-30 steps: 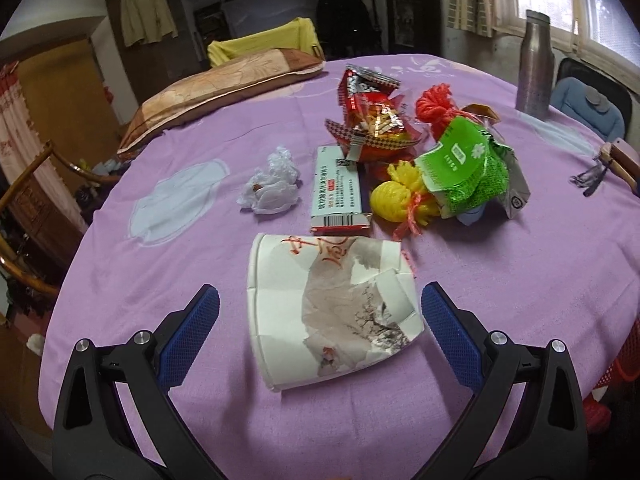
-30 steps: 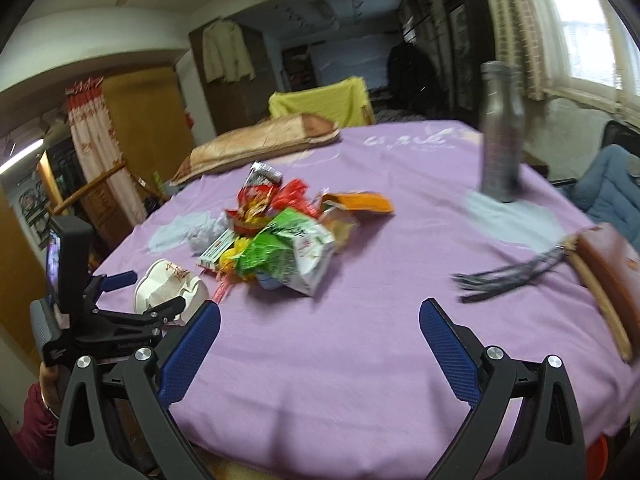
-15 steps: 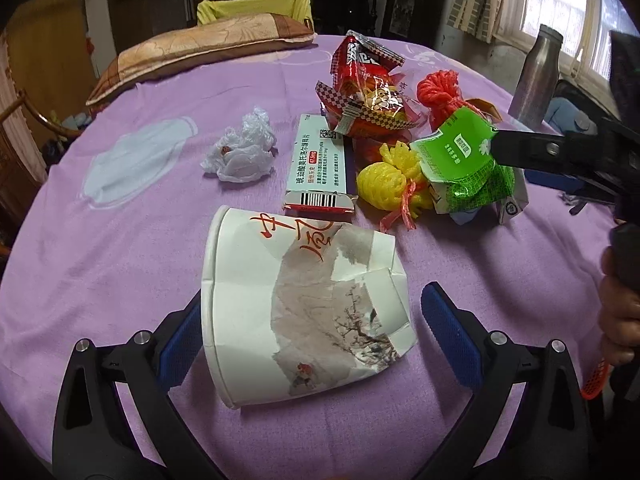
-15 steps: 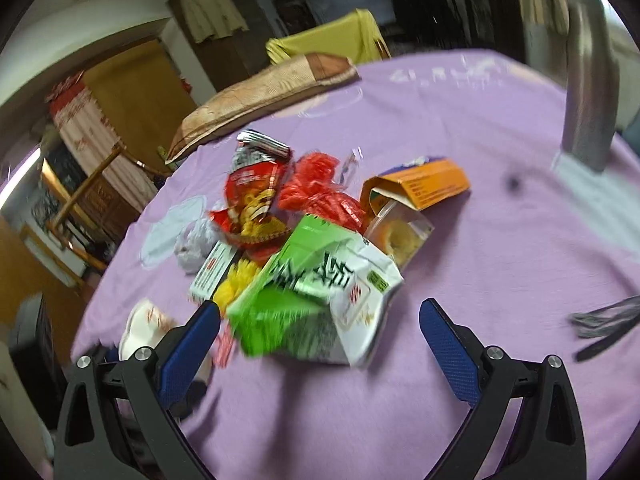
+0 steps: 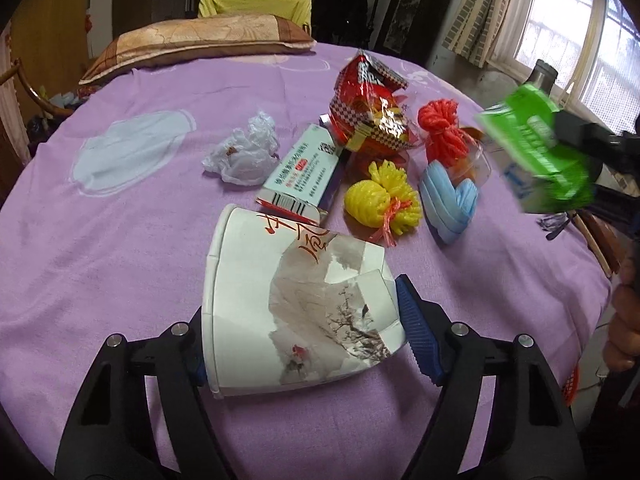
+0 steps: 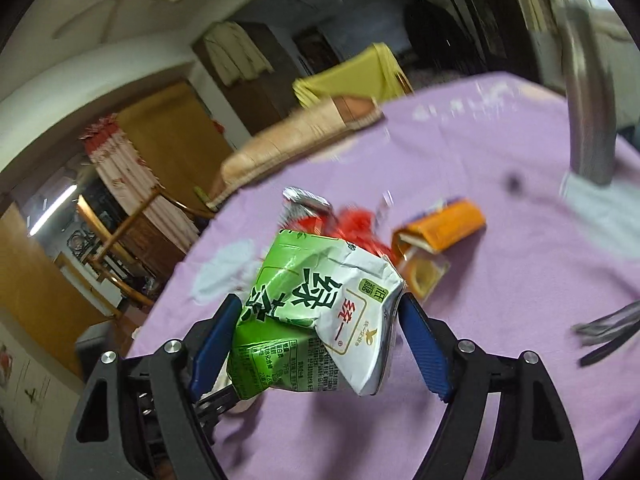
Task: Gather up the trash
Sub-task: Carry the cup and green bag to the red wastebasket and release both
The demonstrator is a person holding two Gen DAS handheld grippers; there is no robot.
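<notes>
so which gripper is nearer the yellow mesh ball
Left. The left gripper, closing around the paper cup, sits just in front of the yellow mesh ball. The right gripper holds the green carton lifted off to the side.

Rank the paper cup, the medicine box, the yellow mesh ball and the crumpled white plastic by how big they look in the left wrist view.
1. Paper cup, largest by far, though nearest the camera.
2. Medicine box.
3. Yellow mesh ball and crumpled white plastic: too alike to rank.
</notes>
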